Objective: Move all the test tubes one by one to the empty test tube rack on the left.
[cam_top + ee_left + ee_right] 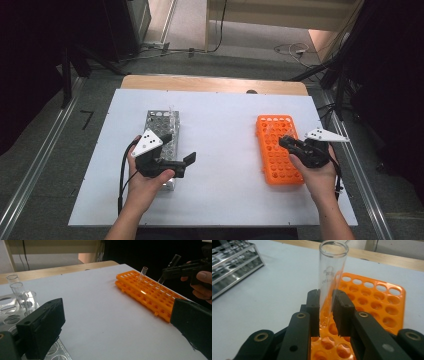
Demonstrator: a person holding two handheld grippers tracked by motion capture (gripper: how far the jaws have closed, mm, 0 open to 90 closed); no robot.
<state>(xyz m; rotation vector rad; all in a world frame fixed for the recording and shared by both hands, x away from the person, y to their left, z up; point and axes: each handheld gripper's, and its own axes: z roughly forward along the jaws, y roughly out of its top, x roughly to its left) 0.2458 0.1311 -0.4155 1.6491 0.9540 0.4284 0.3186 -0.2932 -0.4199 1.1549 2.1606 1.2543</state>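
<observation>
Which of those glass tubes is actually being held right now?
The test tube clamped in the right gripper over the orange rack; the others stand in racks.

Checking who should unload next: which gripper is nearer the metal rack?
Left. The left gripper hovers open right beside the metal rack; the right gripper is across the table over the orange rack, holding a glass tube.

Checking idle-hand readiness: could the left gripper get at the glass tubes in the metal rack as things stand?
Probably yes: the left gripper, jaws open and empty, hangs beside the perforated metal rack, and nothing covers the clear glass tubes.
</observation>
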